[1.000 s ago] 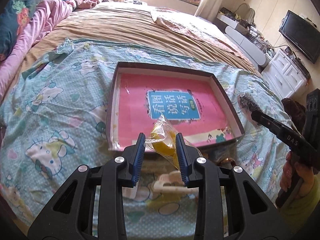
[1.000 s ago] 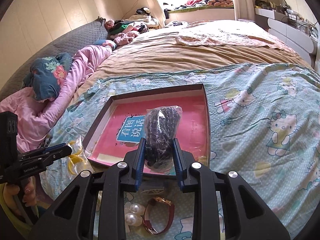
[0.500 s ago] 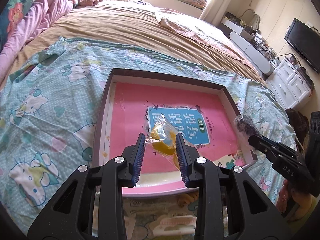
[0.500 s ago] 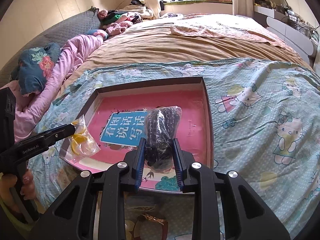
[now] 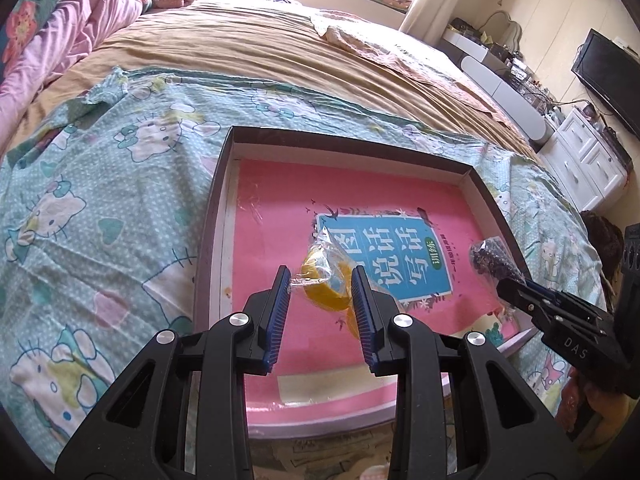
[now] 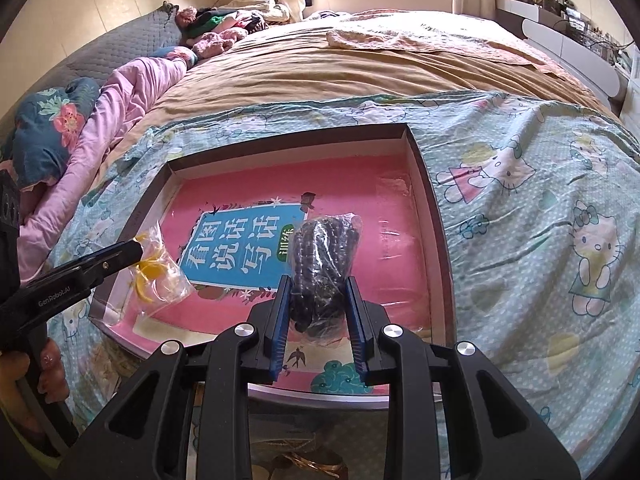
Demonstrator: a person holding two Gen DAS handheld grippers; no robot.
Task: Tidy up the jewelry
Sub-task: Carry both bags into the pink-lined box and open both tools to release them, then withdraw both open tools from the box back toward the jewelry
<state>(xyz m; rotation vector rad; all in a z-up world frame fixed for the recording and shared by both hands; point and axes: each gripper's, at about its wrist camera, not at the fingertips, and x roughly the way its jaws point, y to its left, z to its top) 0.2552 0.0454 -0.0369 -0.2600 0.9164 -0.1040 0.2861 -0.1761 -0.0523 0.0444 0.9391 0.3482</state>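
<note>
Both grippers have travelled forward and down since the earlier frames, so the shallow dark-rimmed box (image 5: 486, 194) that lay ahead of them now sits directly beneath both bags. Left gripper (image 5: 322, 280) has its blue-padded fingers (image 5: 280, 304) pinching a clear plastic bag of yellow jewelry (image 5: 326, 276), which hangs over the pink book (image 5: 280, 208) lying inside the box, near the blue title panel's left edge. Right gripper (image 6: 316, 292) has its fingers (image 6: 356, 320) clamped on a clear plastic bag of dark beads (image 6: 324, 248), held over the same book toward the box's right half. Whether either bag touches the book cannot be told.

From the right wrist view the left gripper enters from the left edge, its yellow bag over the box's near-left corner, with part of a hand (image 6: 48, 372) below it. Under the box spreads a teal cartoon-cat sheet (image 5: 100, 200) across the bed, with a tan blanket (image 6: 320, 64) beyond. At the bottom of the right view a reddish strap with gold trim (image 6: 308, 462) lies on the sheet, partly hidden.
</note>
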